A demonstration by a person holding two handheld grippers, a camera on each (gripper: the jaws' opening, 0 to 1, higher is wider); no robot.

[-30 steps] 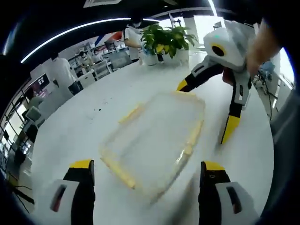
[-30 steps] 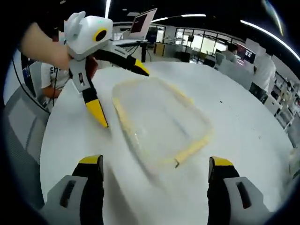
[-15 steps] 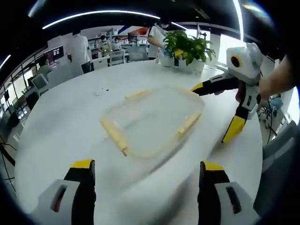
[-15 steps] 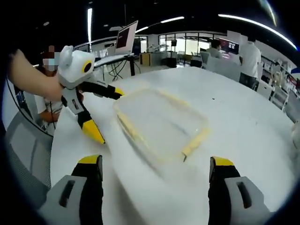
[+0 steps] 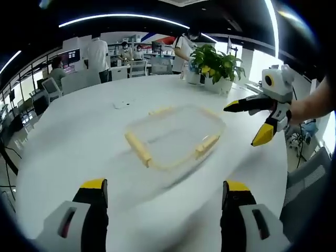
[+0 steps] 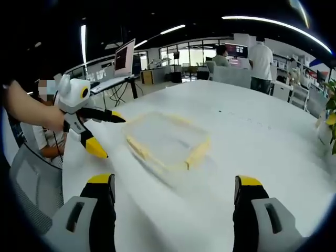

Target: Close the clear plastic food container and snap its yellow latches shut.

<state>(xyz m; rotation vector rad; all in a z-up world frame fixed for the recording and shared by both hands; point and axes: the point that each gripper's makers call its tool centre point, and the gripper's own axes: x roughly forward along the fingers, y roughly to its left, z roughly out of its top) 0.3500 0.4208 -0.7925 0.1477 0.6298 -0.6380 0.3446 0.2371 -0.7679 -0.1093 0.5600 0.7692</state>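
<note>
Left gripper view: clear container [image 5: 176, 137] sits flat on the white desk [image 5: 79, 136], lid looks down on the box, yellow latches [image 5: 138, 149] along its edges. Whether any latch is snapped, can't tell, it's blurred. Left gripper [image 5: 164, 220] wide apart, empty, well short of the container. Right gripper [image 5: 251, 122] comes in from the right, jaws spread, empty, near the container's far corner, not touching. Potted plant [image 5: 216, 62] beyond

Right gripper view: same container [image 6: 167, 140] mid-desk, right gripper [image 6: 176, 220] spread, nothing held, well back from it. Left gripper [image 6: 97, 132] at left, jaws apart, just beside the container's left end

Judgement: lid seems placed; pressing latches is what's left, neither gripper is on one yet
</note>
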